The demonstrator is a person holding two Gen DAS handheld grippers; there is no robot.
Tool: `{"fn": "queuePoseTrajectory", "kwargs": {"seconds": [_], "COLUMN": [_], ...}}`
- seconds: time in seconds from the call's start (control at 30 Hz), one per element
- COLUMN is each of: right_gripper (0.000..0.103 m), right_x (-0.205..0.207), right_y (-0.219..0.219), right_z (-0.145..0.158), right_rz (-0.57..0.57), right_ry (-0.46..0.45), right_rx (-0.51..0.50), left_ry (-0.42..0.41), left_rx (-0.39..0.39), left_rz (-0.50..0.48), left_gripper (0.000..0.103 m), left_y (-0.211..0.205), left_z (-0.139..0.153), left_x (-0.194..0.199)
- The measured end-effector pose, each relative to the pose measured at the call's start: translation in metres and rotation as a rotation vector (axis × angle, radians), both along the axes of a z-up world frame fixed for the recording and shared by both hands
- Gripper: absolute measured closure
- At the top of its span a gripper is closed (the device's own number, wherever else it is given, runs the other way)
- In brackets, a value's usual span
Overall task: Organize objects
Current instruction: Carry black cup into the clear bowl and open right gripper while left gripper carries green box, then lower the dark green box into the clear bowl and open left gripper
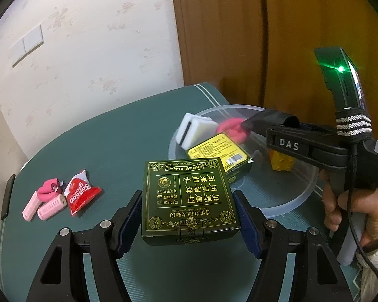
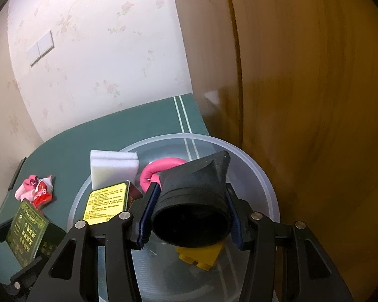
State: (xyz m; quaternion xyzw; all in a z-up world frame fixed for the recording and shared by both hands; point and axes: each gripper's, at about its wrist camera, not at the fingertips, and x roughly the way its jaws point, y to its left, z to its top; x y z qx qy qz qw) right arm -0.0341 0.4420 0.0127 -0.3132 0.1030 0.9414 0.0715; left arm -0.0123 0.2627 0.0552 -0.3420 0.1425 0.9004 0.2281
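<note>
The left gripper [image 1: 189,222] has its fingers clamped on a dark green box [image 1: 190,197], held above the green surface [image 1: 108,141]. The right gripper [image 2: 190,216] grips a black funnel-shaped piece [image 2: 194,203] over the clear round tray [image 2: 262,176], which holds a white sponge [image 2: 113,167], pink ring [image 2: 161,166], yellow-labelled box [image 2: 105,202] and yellow brick [image 2: 201,255].

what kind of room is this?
Likely a home room: floral wallpaper with a wall switch, a wooden door, and a green-covered table holding household odds and ends.
</note>
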Motion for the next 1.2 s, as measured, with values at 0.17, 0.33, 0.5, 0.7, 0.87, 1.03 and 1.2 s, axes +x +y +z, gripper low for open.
{"fn": "queuePoseTrajectory", "kwargs": {"seconds": [0.17, 0.33, 0.5, 0.7, 0.87, 1.03, 1.2], "right_gripper": [0.051, 0.051, 0.051, 0.051, 0.051, 0.051, 0.051], "right_x": [0.001, 0.009, 0.016, 0.025, 0.029, 0.032, 0.037], "right_y": [0.001, 0.007, 0.008, 0.001, 0.000, 0.005, 0.011], "right_z": [0.000, 0.003, 0.009, 0.018, 0.021, 0.024, 0.027], "right_rz": [0.013, 0.018, 0.027, 0.015, -0.024, -0.091, -0.111], "right_ry": [0.023, 0.058, 0.116, 0.154, 0.137, 0.130, 0.140], "right_rx": [0.015, -0.033, -0.064, -0.048, -0.023, 0.008, 0.005], "left_ry": [0.003, -0.002, -0.008, -0.019, -0.018, -0.013, 0.002], "left_rx": [0.001, 0.003, -0.008, -0.006, -0.004, 0.010, 0.019], "left_rz": [-0.012, -0.019, -0.033, -0.036, -0.050, -0.096, -0.134], "left_gripper": [0.031, 0.030, 0.030, 0.030, 0.030, 0.030, 0.030], "left_y": [0.006, 0.011, 0.020, 0.027, 0.033, 0.043, 0.055], "left_z": [0.001, 0.000, -0.005, -0.009, -0.008, -0.010, -0.011], "left_x": [0.002, 0.001, 0.000, -0.003, -0.004, -0.005, -0.009]}}
